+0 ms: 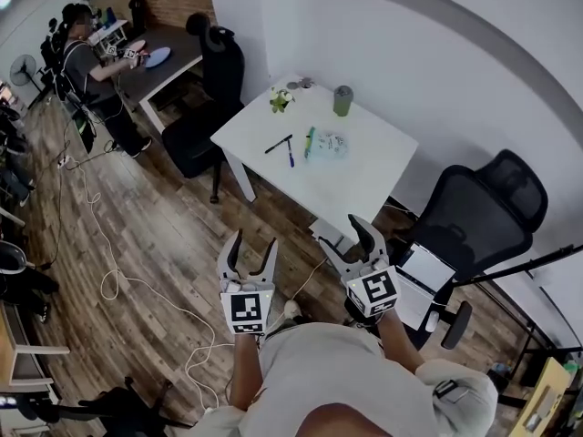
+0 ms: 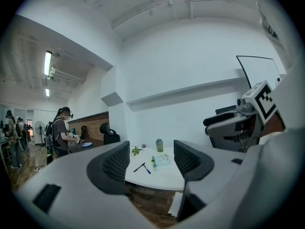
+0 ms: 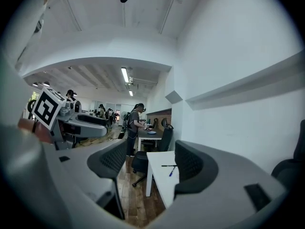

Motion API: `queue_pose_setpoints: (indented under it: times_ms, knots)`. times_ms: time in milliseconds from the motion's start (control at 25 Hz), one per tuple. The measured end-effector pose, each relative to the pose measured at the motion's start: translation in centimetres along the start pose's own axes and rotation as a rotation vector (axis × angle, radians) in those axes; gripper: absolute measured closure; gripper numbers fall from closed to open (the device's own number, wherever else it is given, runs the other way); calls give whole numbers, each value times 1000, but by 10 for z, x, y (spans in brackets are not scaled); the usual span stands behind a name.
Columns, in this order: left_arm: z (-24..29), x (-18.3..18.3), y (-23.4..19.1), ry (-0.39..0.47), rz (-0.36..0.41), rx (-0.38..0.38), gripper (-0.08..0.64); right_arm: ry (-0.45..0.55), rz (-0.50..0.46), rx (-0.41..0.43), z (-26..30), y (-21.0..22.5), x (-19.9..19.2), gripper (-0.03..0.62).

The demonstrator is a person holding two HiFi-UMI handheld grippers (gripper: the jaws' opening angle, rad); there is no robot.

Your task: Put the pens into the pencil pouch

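Both grippers are held level in front of the person, well short of the white table (image 1: 364,185). The left gripper (image 1: 254,241) has its jaws spread wide with nothing between them; its own view looks through the gap at the far table. The right gripper (image 1: 350,240) is likewise wide open and empty, with the table's near corner showing between its jaws.

On the table lie three pens near the middle: a black pen (image 1: 278,144), a blue pen (image 1: 290,153) just beside it with their ends nearly meeting, and a green pen (image 1: 309,141) a little to the right. The pencil pouch (image 1: 332,144), which looks clear and flat, lies just beside the green pen; whether it is open cannot be made out. A green cup (image 1: 342,100) stands near the wall edge, and a small plant (image 1: 281,100) stands toward the far left corner.

A black office chair (image 1: 481,212) sits to the right of the table and another chair (image 1: 208,98) to its left. Farther back another person (image 1: 91,66) stands at a dark desk (image 1: 178,48).
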State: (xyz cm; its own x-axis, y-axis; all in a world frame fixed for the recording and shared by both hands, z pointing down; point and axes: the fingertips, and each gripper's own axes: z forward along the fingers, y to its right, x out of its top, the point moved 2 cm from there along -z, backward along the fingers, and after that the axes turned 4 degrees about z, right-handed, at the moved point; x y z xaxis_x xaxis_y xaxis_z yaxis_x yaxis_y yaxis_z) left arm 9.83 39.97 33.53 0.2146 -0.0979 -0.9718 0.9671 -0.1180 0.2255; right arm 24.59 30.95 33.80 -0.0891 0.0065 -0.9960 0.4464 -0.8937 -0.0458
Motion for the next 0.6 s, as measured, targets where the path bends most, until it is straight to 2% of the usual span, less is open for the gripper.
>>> queue_pose_setpoints:
  times_ms: [280, 600]
  knots:
    - [23, -3, -35, 23, 3, -40, 275, -20, 15, -63, 36, -2, 1, 282]
    - [49, -11, -58, 37, -16, -46, 276, -27, -1, -82, 72, 3, 0, 285]
